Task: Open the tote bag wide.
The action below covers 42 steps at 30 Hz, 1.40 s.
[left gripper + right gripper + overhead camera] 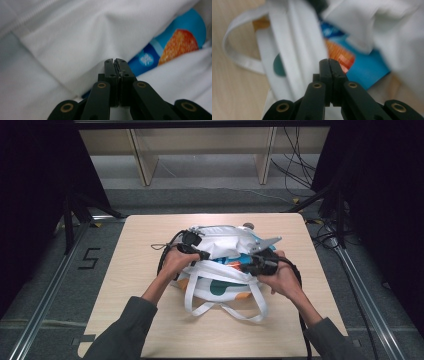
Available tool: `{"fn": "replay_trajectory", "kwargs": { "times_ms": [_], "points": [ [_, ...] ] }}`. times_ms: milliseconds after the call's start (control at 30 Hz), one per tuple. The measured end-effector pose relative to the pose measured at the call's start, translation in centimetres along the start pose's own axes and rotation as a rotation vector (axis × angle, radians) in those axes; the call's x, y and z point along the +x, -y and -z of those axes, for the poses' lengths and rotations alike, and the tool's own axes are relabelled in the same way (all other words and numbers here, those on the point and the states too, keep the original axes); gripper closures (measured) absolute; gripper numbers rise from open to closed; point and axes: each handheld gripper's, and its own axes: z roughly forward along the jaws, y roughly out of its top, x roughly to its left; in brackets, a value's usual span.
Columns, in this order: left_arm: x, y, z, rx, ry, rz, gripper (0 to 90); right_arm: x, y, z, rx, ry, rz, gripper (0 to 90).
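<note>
White tote bag (pixel 220 265) bunched at centre of table (pixel 140 270), looped handles (pixel 225 309) sprawling toward near edge, both hands crowding bag mouth, bare tabletop left, right and far side

So the high view sits above the person's side, looking forward and down over the whole light wooden table (pixel 150 320), with both forearms coming in from the bottom edge. The left gripper view rides on the left gripper (pixel 115 61) and looks along its black jaws, super close, right up against the white fabric tote bag (pixel 62 45) and the blue packet with an orange picture (pixel 175 42) in it. The right gripper view does the same from the right gripper (pixel 329 60), nearly as close, also catching some tabletop. All three share the bag's open mouth and that packet.
</note>
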Motion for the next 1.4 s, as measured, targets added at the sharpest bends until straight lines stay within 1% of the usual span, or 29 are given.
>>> {"fn": "replay_trajectory", "kwargs": {
  "times_ms": [67, 133, 200, 300, 400, 467, 533, 567, 600, 633, 667, 700, 733, 767, 800, 833, 867, 900, 933, 967, 1033, 1067, 1133, 1167, 1200, 1233, 1267, 1300, 1400],
  "points": [
    [-0.2, 0.8, 0.4, 0.030, 0.013, -0.039, 87.9, -0.5, -1.6, -0.5, 0.014, 0.026, 0.016, 90.0],
    [-0.6, 1.6, 0.9, 0.039, 0.032, -0.060, 88.4, -1.1, -3.0, -1.8, 0.037, 0.040, 0.027, 90.0],
    [-0.9, 2.5, 1.6, 0.049, 0.048, -0.083, 89.1, -1.7, -4.1, -3.4, 0.095, 0.053, 0.034, 90.0],
    [-1.6, 4.0, 2.5, 0.057, 0.089, -0.103, 89.3, -2.5, -5.1, -5.9, 0.158, 0.113, 0.074, 90.0],
    [-2.7, 6.1, 3.1, 0.049, 0.119, -0.126, 89.4, -3.8, -5.9, -7.3, 0.205, 0.176, 0.045, 90.0],
    [-3.3, 7.5, 3.4, 0.036, 0.141, -0.131, 89.4, -5.1, -6.4, -8.1, 0.208, 0.205, 0.003, 90.0],
    [-3.7, 8.9, 3.0, 0.043, 0.165, -0.124, 89.4, -6.2, -6.6, -8.8, 0.235, 0.228, -0.053, 90.0],
    [-3.9, 9.7, 2.7, 0.058, 0.165, -0.123, 89.4, -6.9, -6.5, -9.3, 0.247, 0.235, -0.072, 90.0],
    [-4.1, 10.5, 2.1, 0.106, 0.184, -0.131, 89.4, -7.5, -6.4, -9.8, 0.277, 0.250, -0.086, 90.0],
    [-4.2, 11.3, 1.6, 0.156, 0.166, -0.165, 89.2, -8.1, -6.2, -10.3, 0.295, 0.257, -0.093, 90.0],
    [-4.2, 12.1, 1.1, 0.167, 0.113, -0.177, 88.8, -8.7, -5.8, -11.0, 0.298, 0.261, -0.112, 90.0],
    [-4.0, 12.8, 1.0, 0.158, 0.108, -0.171, 88.8, -9.1, -5.4, -11.7, 0.314, 0.256, -0.138, 90.0],
    [-3.7, 13.1, 1.2, 0.129, 0.132, -0.131, 88.2, -9.4, -5.0, -12.2, 0.326, 0.243, -0.151, 90.0],
    [-3.7, 13.1, 1.7, 0.085, 0.134, -0.104, 87.9, -9.7, -4.9, -12.5, 0.326, 0.232, -0.159, 90.0],
    [-3.7, 12.8, 2.5, 0.057, 0.146, -0.109, 87.7, -9.9, -5.0, -12.4, 0.328, 0.222, -0.143, 90.0],
    [-3.8, 12.5, 3.3, 0.021, 0.151, -0.092, 87.4, -9.9, -5.3, -12.0, 0.327, 0.207, -0.149, 90.0],
    [-3.9, 12.0, 4.1, 0.004, 0.154, -0.098, 87.1, -9.7, -5.6, -11.4, 0.311, 0.214, -0.140, 90.0],
    [-4.1, 11.5, 4.7, -0.008, 0.170, -0.107, 86.6, -9.7, -5.9, -10.8, 0.290, 0.210, -0.142, 90.0],
    [-4.2, 11.0, 5.3, -0.035, 0.168, -0.110, 86.4, -9.6, -6.0, -10.1, 0.265, 0.208, -0.152, 90.0],
    [-4.6, 10.6, 5.7, -0.059, 0.206, -0.095, 86.3, -9.3, -6.3, -9.4, 0.247, 0.201, -0.149, 90.0],
    [-4.8, 9.4, 6.6, -0.116, 0.150, -0.113, 85.7, -8.5, -6.6, -7.9, 0.189, 0.189, -0.148, 90.0],
    [-4.8, 8.6, 6.9, -0.144, 0.152, -0.119, 85.6, -8.0, -6.7, -7.1, 0.163, 0.181, -0.140, 90.0],
    [-4.8, 7.0, 7.1, -0.192, 0.134, -0.094, 85.1, -6.7, -6.7, -5.8, 0.143, 0.141, -0.114, 90.0],
    [-4.6, 6.0, 7.0, -0.210, 0.135, -0.091, 85.2, -6.0, -6.6, -5.3, 0.135, 0.127, -0.085, 90.0],
    [-4.2, 5.0, 6.9, -0.215, 0.120, -0.088, 85.1, -5.4, -6.4, -4.8, 0.149, 0.120, -0.064, 90.0],
    [-3.9, 4.2, 6.5, -0.231, 0.109, -0.052, 85.1, -4.9, -6.1, -4.4, 0.152, 0.116, -0.038, 90.0],
    [-3.5, 3.3, 6.1, -0.225, 0.105, -0.043, 85.1, -4.4, -5.7, -4.1, 0.159, 0.109, -0.021, 90.0],
    [-3.1, 2.6, 5.6, -0.221, 0.080, -0.036, 85.0, -4.0, -5.3, -3.8, 0.169, 0.100, -0.016, 90.0],
    [-2.0, 1.2, 4.1, -0.169, 0.061, -0.010, 85.0, -3.4, -3.7, -3.1, 0.200, 0.086, 0.011, 90.0]
  ]
}}
